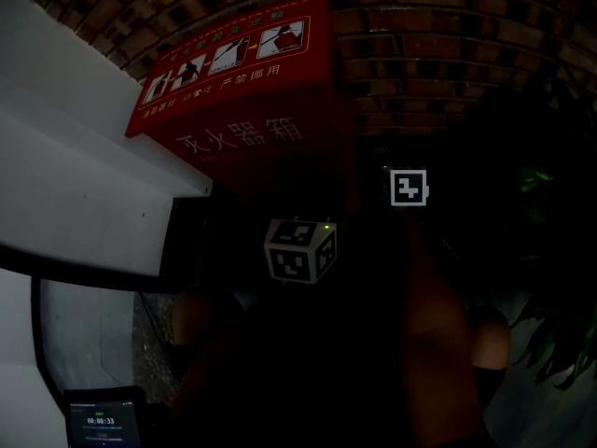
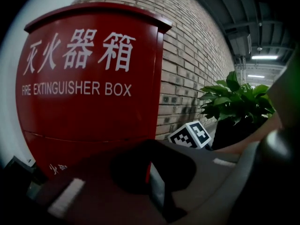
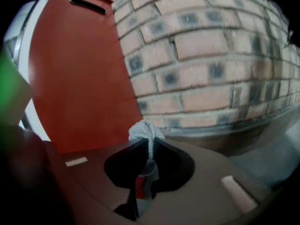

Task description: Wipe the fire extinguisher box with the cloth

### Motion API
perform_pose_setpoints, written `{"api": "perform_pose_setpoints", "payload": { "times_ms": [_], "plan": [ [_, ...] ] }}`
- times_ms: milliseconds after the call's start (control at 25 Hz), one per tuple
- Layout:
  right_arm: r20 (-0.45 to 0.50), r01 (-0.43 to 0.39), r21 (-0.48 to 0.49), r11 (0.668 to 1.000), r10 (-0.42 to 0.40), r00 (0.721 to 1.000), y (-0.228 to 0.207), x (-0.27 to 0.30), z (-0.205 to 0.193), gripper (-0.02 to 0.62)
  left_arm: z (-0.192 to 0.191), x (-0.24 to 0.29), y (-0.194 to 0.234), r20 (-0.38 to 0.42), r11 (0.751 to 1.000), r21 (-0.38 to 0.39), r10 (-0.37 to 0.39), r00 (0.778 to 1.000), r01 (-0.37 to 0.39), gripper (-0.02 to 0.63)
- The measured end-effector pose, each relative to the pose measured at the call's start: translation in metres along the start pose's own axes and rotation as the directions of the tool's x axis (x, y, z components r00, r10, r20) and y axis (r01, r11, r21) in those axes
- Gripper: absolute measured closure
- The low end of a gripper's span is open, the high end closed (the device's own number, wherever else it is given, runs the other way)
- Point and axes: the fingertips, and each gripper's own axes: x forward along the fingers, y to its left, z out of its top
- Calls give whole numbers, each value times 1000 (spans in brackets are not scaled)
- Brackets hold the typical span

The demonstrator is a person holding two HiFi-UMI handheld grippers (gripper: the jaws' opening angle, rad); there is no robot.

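Two grippers are facing the upright red metal fire extinguisher box (image 2: 89, 116) against the brick wall (image 3: 211, 55). The right gripper (image 3: 149, 143) is pinching a grey woven cloth (image 3: 145, 129), with the box's side ahead-left. The left gripper (image 2: 151, 149) is sitting closed and empty before the lettered front.

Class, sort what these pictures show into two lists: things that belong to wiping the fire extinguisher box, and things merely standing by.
Belongs to the job:
fire extinguisher box
cloth
right gripper, shut on the cloth

Just standing by:
potted plant
brick wall
left gripper, shut on nothing
screen showing a timer
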Motion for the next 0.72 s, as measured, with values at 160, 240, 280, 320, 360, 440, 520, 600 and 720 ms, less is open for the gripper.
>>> {"api": "perform_pose_setpoints", "payload": {
  "times_ms": [160, 240, 280, 320, 360, 440, 520, 600, 720],
  "plan": [
    [96, -50, -35, 998, 54, 994, 26, -32, 42, 548, 21, -19, 3, 59, 1000, -11, 1, 998, 0, 604],
    [143, -75, -72, 995, 84, 986, 41, -51, 77, 548, 41, -31, 3, 118, 1000, -14, -11, 993, 13, 604],
    [166, -85, -83, 993, 98, 981, 48, -62, 96, 548, 49, -37, 3, 139, 1000, -17, -13, 990, 15, 604],
    [186, -92, -90, 992, 108, 977, 55, -75, 114, 548, 55, -42, 4, 151, 1000, -20, -10, 988, 14, 604],
    [204, -94, -100, 990, 113, 972, 60, -89, 132, 548, 59, -46, 5, 160, 1000, -21, -7, 987, 10, 604],
    [245, -88, -133, 987, 119, 962, 71, -120, 168, 548, 69, -55, 7, 181, 1000, -24, 1, 984, 4, 604],
    [283, -85, -151, 985, 125, 951, 81, -146, 195, 548, 80, -63, 11, 201, 1000, -24, 7, 980, -2, 604],
    [325, -79, -185, 980, 137, 936, 92, -167, 217, 548, 94, -72, 18, 215, 1000, -14, 16, 976, -14, 604],
    [372, -66, -210, 976, 142, 917, 106, -193, 240, 548, 120, -80, 22, 244, 999, -17, 38, 969, -35, 604]
  ]
}}
